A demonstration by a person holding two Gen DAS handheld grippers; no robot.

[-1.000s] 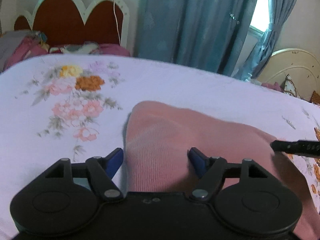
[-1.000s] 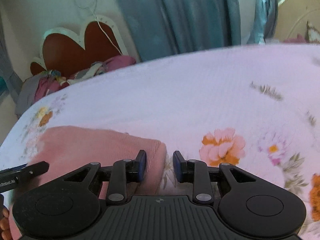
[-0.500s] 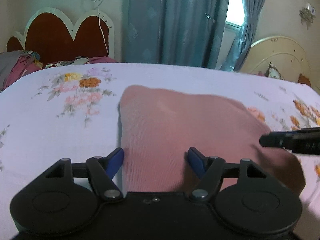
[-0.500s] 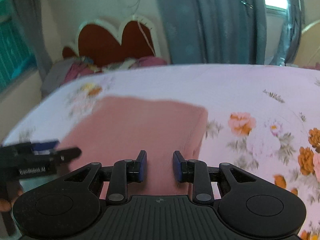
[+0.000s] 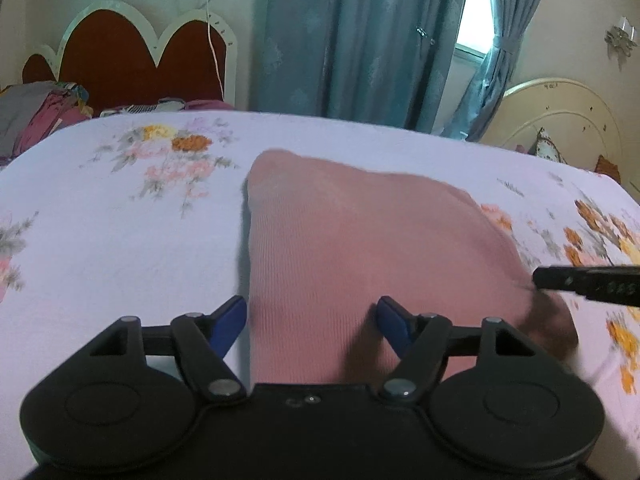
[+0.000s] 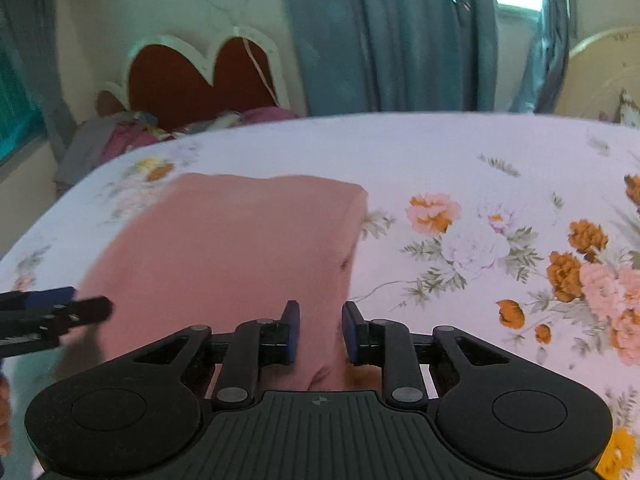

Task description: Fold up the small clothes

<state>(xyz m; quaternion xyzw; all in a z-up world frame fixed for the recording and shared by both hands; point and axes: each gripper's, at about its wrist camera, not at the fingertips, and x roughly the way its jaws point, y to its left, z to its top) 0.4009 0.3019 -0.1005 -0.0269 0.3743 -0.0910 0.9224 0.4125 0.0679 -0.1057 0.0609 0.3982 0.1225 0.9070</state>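
A pink ribbed knit garment (image 5: 360,240) lies folded into a rectangle on the floral bedsheet (image 5: 100,240). My left gripper (image 5: 312,316) is open, its blue pads astride the garment's near left part. My right gripper (image 6: 319,328) has its pads a narrow gap apart, with the garment's (image 6: 240,248) near right corner between them; I cannot tell if the pads touch the cloth. The right gripper's tip shows at the right edge of the left wrist view (image 5: 588,284), and the left gripper's tip shows at the left edge of the right wrist view (image 6: 52,316).
A red scalloped headboard (image 5: 132,60) with a pile of clothes (image 5: 36,116) stands at the far left. Blue curtains (image 5: 352,36) and a window are behind the bed. A cream headboard (image 5: 560,120) is at the far right.
Both grippers have pulled back and up from the garment, so more of the folded rectangle shows. The garment lies flat. Jaw openings look unchanged.
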